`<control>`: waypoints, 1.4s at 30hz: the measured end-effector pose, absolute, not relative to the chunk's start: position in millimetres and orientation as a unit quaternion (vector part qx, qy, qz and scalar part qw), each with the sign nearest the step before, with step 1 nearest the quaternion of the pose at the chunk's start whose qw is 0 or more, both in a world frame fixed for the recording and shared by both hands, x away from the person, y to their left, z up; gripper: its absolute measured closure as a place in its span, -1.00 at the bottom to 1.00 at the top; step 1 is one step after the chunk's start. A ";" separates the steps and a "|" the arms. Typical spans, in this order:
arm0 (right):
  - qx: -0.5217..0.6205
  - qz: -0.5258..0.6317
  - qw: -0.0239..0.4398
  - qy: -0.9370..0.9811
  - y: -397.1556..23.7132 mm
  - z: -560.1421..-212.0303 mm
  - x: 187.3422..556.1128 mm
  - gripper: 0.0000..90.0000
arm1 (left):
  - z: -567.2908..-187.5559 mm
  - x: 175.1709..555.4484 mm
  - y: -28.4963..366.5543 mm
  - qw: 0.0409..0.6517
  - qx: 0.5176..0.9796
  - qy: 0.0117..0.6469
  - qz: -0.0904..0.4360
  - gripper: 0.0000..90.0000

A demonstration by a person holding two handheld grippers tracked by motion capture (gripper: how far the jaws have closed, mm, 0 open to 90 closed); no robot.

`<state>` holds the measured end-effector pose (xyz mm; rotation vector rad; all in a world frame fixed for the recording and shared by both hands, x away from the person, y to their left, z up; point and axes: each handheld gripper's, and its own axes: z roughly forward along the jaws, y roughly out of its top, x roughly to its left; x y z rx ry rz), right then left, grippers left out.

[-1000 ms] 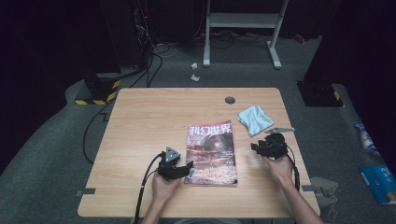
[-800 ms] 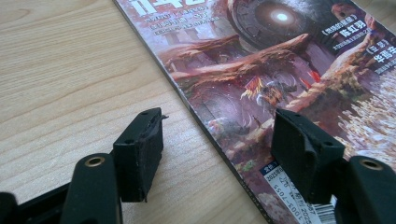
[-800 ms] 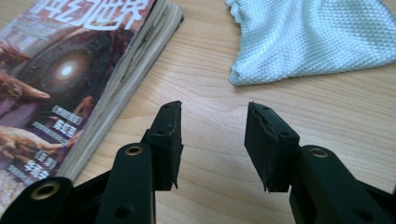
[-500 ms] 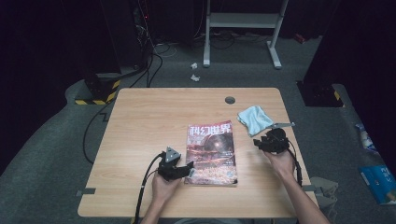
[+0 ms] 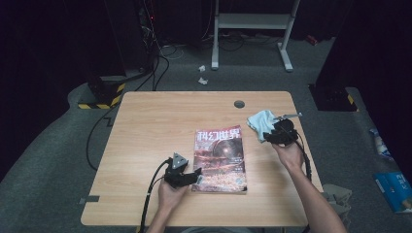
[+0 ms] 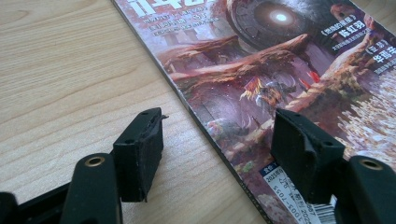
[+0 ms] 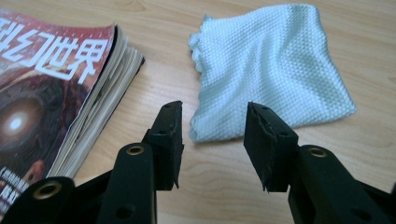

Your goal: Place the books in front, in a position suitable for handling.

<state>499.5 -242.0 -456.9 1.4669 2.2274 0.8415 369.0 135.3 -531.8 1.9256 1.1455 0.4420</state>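
light: table [image 5: 145, 126] bright, surroundings dark — shadows: soft — focus: sharp

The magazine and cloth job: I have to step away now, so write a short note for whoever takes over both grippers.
Left gripper: open, jaws straddling the spine edge of the magazine near its bottom corner, one over the cover, one over the table; not clamped.
Right gripper: open, nothing held, pointed at the near edge of the light blue cloth.
Things: the magazine lies closed, cover up, mid-table; the cloth lies crumpled to its right, apart from it.
Done: nothing gripped so far.
Left: probably take hold of the cloth with the right gripper while the left steadies the magazine.
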 end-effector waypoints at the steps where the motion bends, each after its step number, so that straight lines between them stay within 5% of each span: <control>1: 0.519 0.302 0.177 0.780 -240.8 -457.6 502.3 0.25 | -531.8 369.0 135.3 0.416 0.767 0.456 0.176 -0.24; 28: 0.550 0.255 0.180 0.775 -232.7 -502.1 528.6 0.25 | -532.3 368.7 134.8 0.418 0.767 0.454 0.177 -0.24; 42: 0.530 0.232 0.189 0.794 -234.5 -499.6 526.0 0.86 | -532.3 367.8 134.0 0.423 0.771 0.446 0.169 -0.15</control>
